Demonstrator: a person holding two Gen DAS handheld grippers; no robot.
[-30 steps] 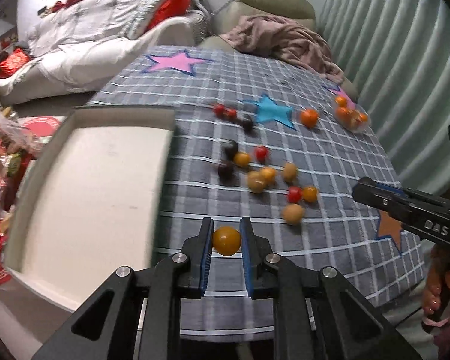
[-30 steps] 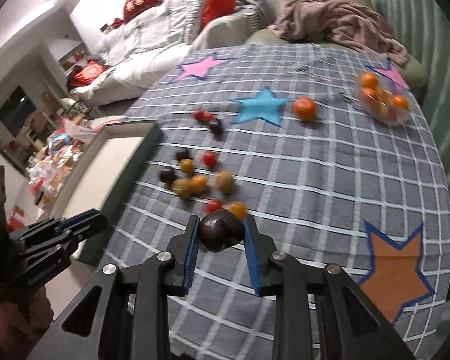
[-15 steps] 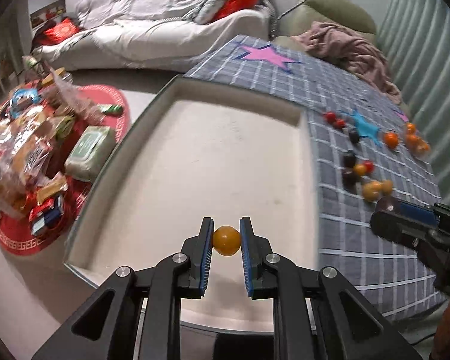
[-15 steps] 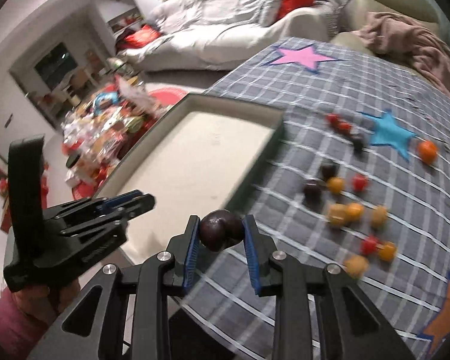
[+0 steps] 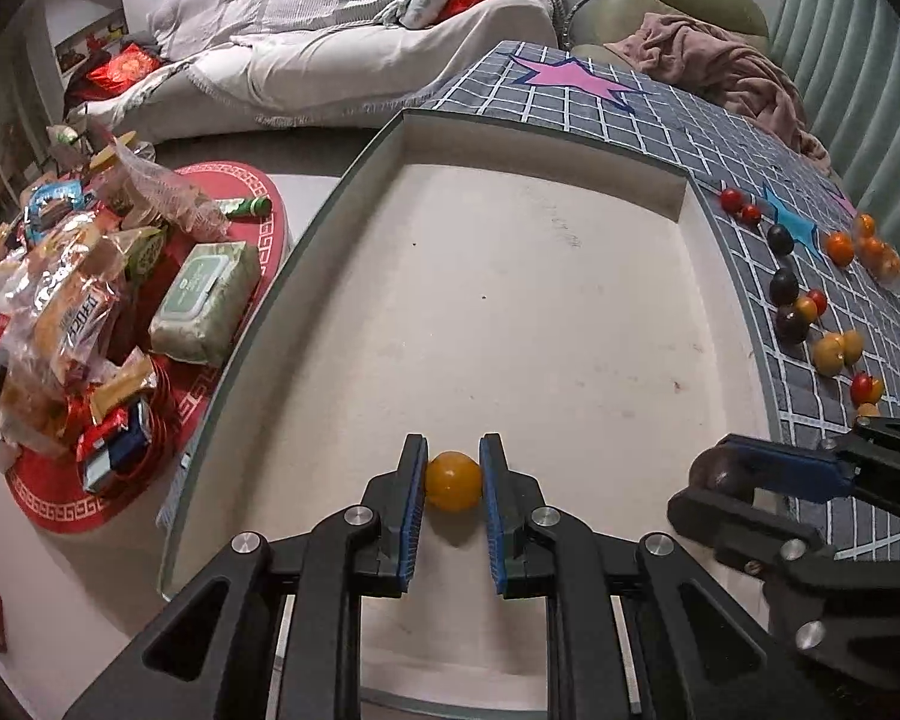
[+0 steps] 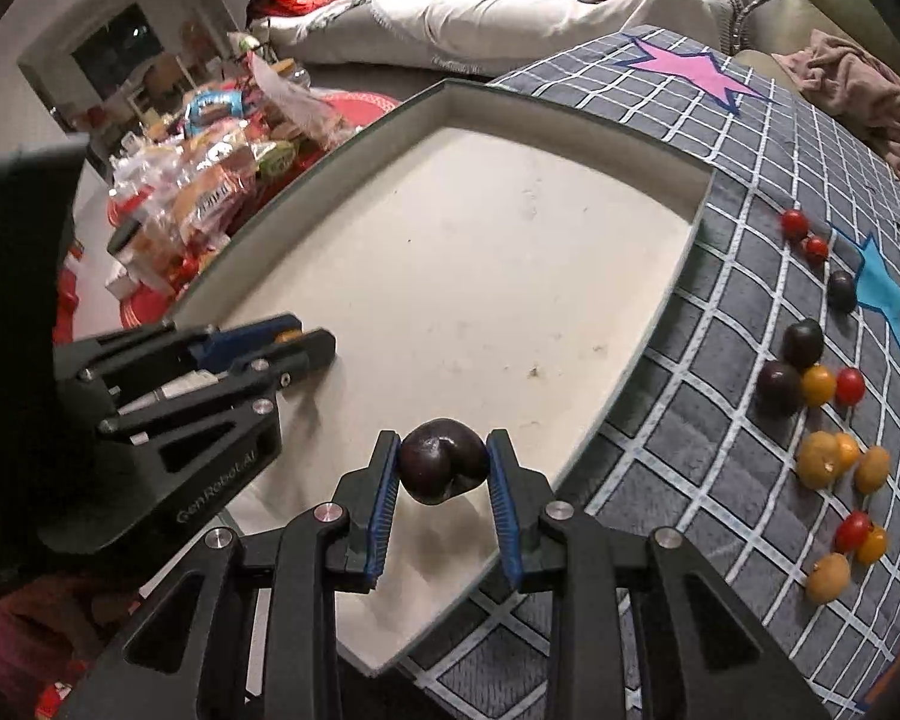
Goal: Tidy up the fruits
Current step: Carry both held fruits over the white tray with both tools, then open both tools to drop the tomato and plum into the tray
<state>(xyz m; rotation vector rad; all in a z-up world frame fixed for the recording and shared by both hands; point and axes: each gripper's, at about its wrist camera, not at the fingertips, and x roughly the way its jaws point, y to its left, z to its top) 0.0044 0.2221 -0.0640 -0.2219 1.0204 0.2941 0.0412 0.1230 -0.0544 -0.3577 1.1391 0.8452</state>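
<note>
Tablecloth [image 5: 660, 114], grey and gridded, is seen across the upper right of both views. Tray [image 5: 540, 300] is shown centre frame, its floor bare. Loose fruits [image 6: 822, 384] are scattered at right on the cloth. Left gripper [image 5: 453, 480] is closed on a small orange fruit [image 5: 453, 480] over the tray's near end; right gripper [image 6: 444, 468] is clamped around a dark plum [image 6: 444, 468] near the tray's lower edge. Both fruits are judged light, smooth, bruisable; hold across the widest middle is advised.

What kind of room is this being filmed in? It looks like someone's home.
Most likely a lived-in living room: a white sofa with red cushions stands behind the grey checked star-patterned tablecloth, and packaged snacks on a round red mat lie on the floor.
</note>
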